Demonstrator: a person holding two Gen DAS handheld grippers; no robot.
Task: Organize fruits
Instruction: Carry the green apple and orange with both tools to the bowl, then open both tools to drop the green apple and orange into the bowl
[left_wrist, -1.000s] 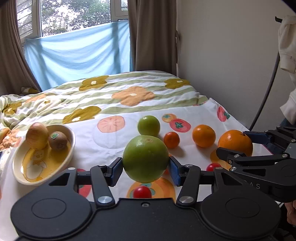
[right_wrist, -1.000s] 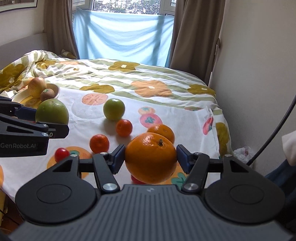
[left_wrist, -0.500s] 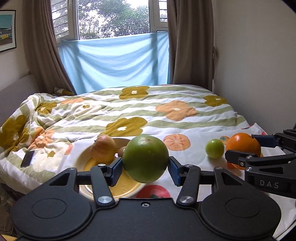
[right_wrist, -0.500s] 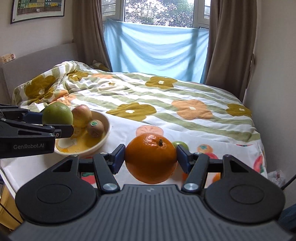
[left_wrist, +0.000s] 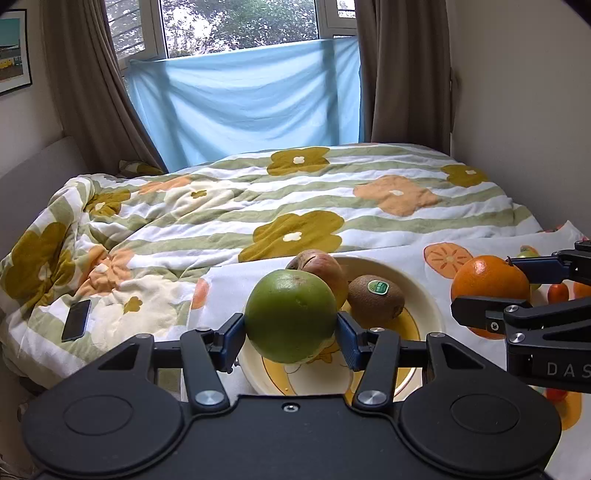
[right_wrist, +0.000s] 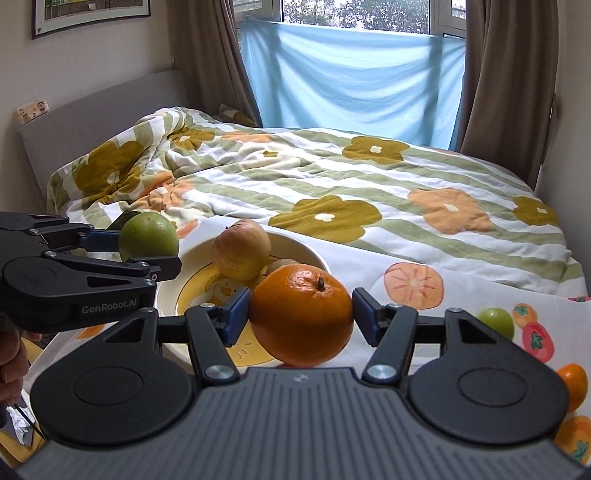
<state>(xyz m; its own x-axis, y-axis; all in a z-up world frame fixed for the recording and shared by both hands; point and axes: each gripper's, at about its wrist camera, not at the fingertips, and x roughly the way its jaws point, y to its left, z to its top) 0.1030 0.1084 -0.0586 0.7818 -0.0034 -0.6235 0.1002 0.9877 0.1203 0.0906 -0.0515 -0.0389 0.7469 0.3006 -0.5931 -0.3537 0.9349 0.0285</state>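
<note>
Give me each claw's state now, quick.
Left claw: closed on the big green fruit, held above the bowl.
Right claw: closed on the large orange, held near the bowl.

Black gripper bodies with round discs, silver screws, blue-padded fingers (left_wrist: 232, 332), white lettering

"GenRobot.AI" on left claw (right_wrist: 149, 254), "DAS" on right claw (left_wrist: 491, 286)
</note>
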